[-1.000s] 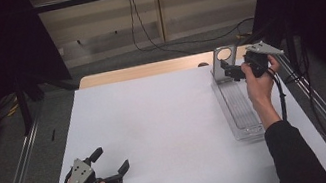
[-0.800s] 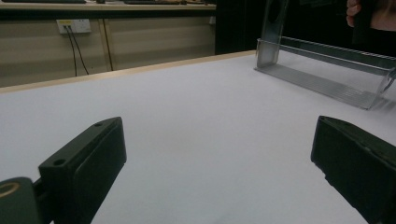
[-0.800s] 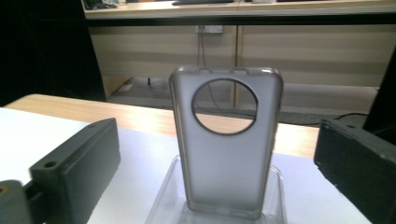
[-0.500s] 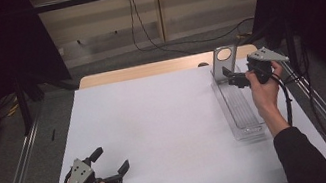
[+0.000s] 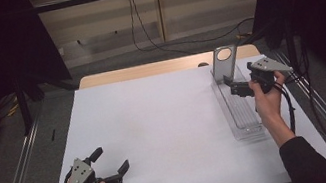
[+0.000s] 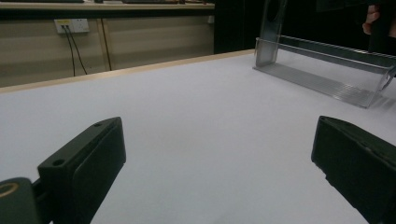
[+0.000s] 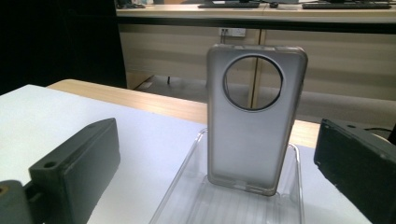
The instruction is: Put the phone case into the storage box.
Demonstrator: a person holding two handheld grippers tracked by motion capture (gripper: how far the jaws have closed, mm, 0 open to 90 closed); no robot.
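phone case (image 7: 254,121) stands unmarked in clear tray (image 5: 244,117), no writing legible.

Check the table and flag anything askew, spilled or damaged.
Nothing stands out. The grey phone case stands upright at the far end of the clear plastic tray, unbroken as far as shows. The right gripper is open, apart from it; the left gripper rests open near the table's front edge.

R gripper (image 5: 235,88) open nr phone case (image 5: 225,63), upright in tray (image 5: 247,120).
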